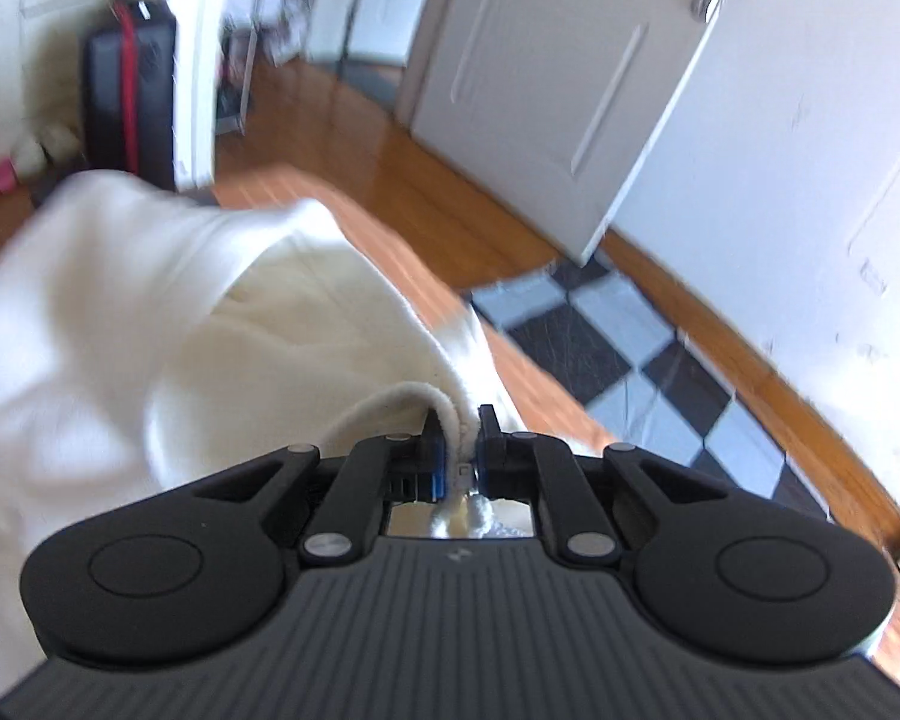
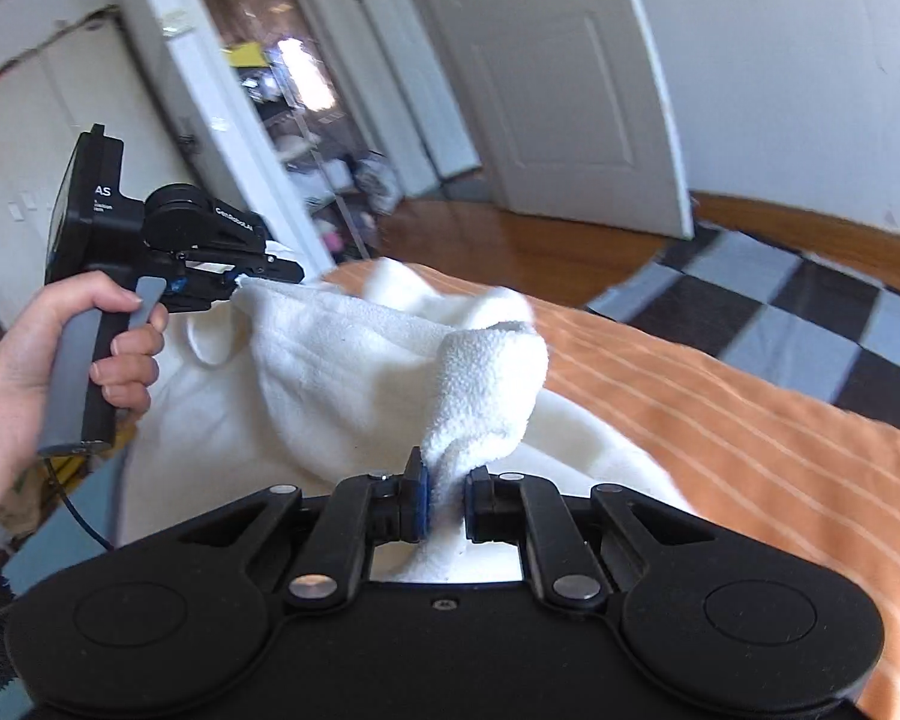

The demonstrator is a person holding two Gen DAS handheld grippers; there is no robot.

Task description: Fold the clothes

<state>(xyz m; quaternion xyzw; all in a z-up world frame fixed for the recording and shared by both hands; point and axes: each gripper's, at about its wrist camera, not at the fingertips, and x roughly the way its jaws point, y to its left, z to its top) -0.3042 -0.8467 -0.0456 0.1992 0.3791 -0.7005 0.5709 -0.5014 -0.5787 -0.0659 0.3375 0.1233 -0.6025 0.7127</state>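
- Left tongs [image 1: 461, 423] pinching the white fleece garment [image 2: 354, 360] by an edge, lifted ahead.
- Right tongs [image 2: 444, 495] clamped on another bunch, above the orange bedspread [image 2: 720, 420].
- Looks early: no fold visible yet, spreading and folding remain.

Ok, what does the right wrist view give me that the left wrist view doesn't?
Only the right wrist view shows the left gripper from outside, with the person's left hand on its handle, plus the orange striped bedspread under the garment. Only the left wrist view shows a black case with a red stripe standing by the wall. Both show the white fleece garment lifted and pinched in that camera's own gripper, right and left alike, the checkered rug, the wood floor and a white door.
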